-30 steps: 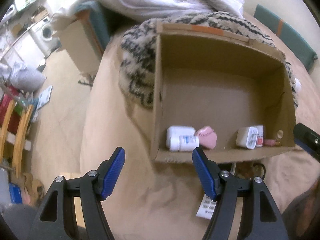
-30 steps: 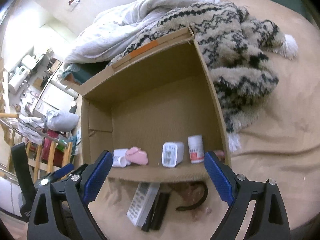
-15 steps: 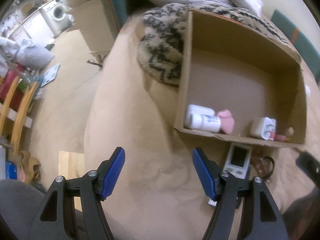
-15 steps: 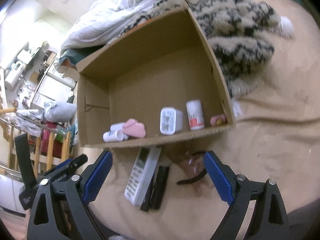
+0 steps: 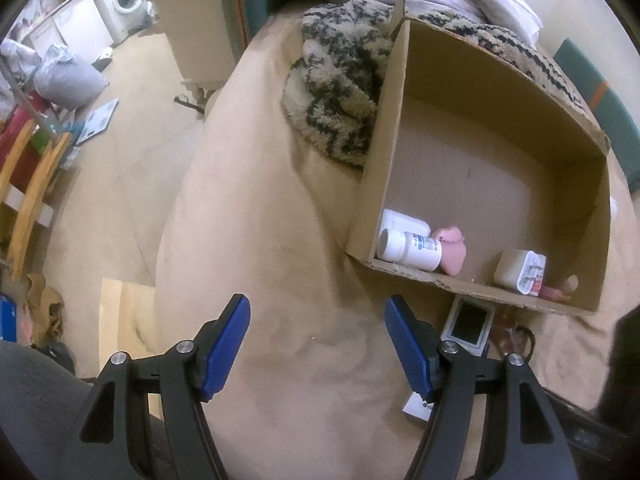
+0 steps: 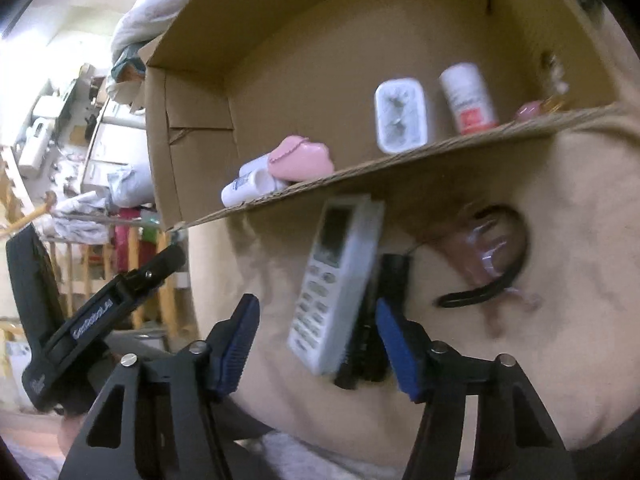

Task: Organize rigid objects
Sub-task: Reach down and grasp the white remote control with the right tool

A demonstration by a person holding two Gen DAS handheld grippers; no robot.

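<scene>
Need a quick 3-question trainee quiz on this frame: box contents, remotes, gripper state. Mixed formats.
1. True or false: the white remote control lies inside the brown cardboard box.
2. Multiple choice: what lies directly beside the white remote? A) a slim black remote B) a green mug C) a metal spoon
3. Fill in: the right gripper is ____, with the remotes' near ends between its blue fingers.

Key: 1 false, it lies on the beige blanket in front of the box. 2 A. 3 open.

tan bed [image 5: 260,240]: cardboard box [image 5: 400,152], white remote [image 6: 336,280], patterned blanket [image 5: 340,92].
</scene>
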